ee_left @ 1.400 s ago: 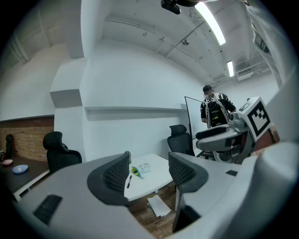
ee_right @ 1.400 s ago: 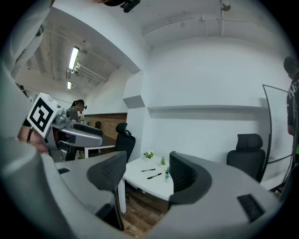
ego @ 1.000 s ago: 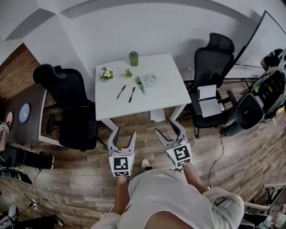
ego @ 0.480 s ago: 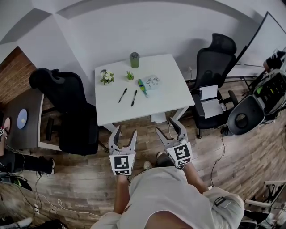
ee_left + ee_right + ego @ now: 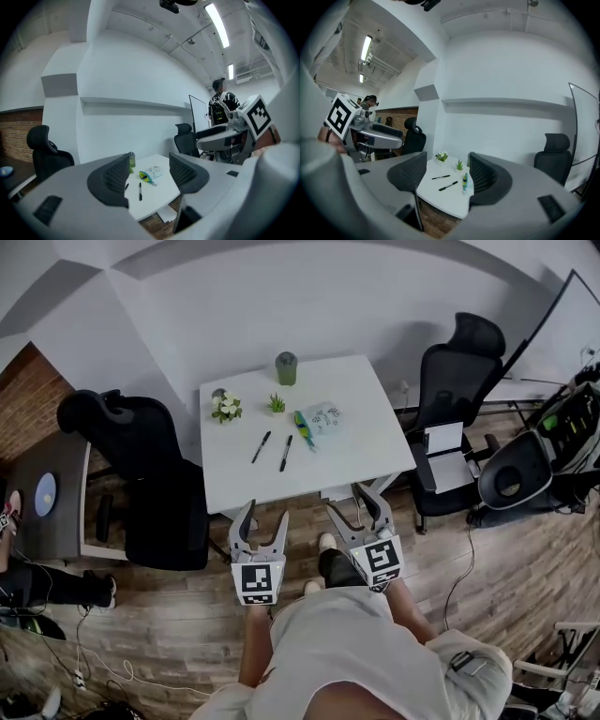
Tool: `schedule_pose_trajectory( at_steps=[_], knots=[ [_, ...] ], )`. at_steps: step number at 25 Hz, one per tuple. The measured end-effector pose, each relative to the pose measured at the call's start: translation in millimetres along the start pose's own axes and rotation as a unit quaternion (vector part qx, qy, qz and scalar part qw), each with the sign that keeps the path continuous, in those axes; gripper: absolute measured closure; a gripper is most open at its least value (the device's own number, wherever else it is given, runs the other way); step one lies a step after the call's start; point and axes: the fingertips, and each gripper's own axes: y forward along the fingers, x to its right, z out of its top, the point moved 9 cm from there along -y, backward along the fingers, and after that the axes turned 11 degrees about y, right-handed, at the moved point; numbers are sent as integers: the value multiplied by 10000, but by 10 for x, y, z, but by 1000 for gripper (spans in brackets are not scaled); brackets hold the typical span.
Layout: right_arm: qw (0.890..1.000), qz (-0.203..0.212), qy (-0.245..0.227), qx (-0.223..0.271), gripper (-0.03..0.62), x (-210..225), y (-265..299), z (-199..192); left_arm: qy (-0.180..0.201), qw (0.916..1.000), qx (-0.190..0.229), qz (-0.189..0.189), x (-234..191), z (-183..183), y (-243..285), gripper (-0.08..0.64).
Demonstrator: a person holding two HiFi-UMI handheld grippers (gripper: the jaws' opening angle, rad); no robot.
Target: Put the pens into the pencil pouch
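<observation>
Nothing of the task is done yet. Both pens lie loose on the white table (image 5: 356, 446), to the left of the pencil pouch (image 5: 319, 416). The near pen (image 5: 285, 452) is close beside the pouch's blue-green edge, and the far pen (image 5: 262, 446) lies just beyond it, further left. Neither touches the pouch, and from here I cannot tell whether its zip is open.

The left gripper (image 5: 263, 517) and the right gripper (image 5: 351, 506) are held over the wooden floor, well short of the pouch and on the person's side of the table. Each gripper view shows its jaws released and spread, with nothing between them but the distant table top.

What is left, by my reading, is everything: closing in on the table, steadying or opening the pouch, and picking up and inserting each pen in turn.
</observation>
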Motion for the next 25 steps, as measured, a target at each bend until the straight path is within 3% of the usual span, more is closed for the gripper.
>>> schedule_pose_trajectory(
  at_steps=[12, 25],
  knots=[
    [9999, 136, 41, -84, 302, 401, 603, 95, 1, 9999, -70, 103, -249, 21, 602, 284],
    [9984, 554, 9, -82, 302, 1108, 1239, 265, 11, 9984, -224, 513, -355, 171, 1395, 282]
  ],
)
